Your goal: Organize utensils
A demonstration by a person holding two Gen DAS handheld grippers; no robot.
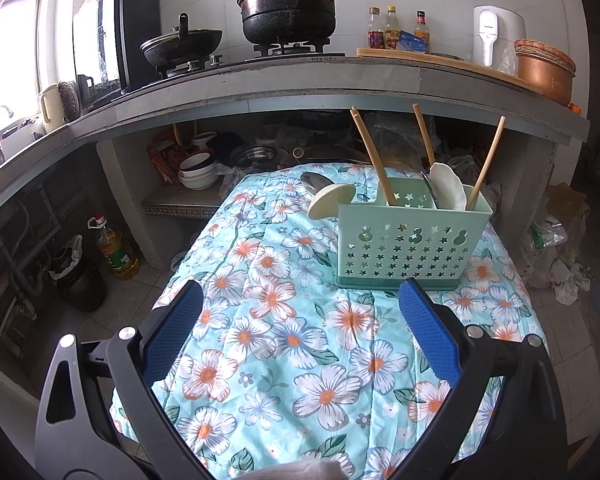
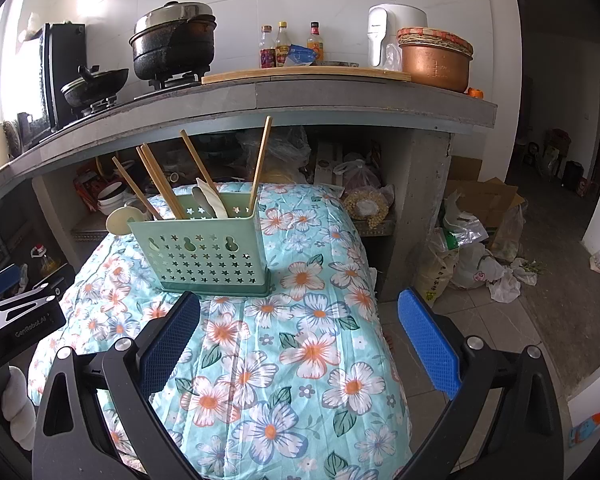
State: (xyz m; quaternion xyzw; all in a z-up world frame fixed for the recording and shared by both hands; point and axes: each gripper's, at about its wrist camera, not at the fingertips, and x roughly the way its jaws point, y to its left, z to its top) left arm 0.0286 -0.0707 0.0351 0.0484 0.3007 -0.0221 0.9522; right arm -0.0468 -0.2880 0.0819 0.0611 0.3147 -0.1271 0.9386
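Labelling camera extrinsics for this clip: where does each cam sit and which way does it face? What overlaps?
Left wrist: on the left tool, low over the floral cloth, facing the green utensil caddy and the stove counter; its own two open blue-padded fingers show.
Right wrist: on the right tool, further right, facing the caddy and the counter end; its own open fingers show, with the left tool at the left edge.
Shared: caddy, chopsticks, cloth, black pot.

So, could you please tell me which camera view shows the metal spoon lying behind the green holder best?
The left wrist view: the metal spoon lies bowl-up on the floral cloth, beside the cream disc. In the right wrist view the green holder hides that spot, so it cannot be made out.
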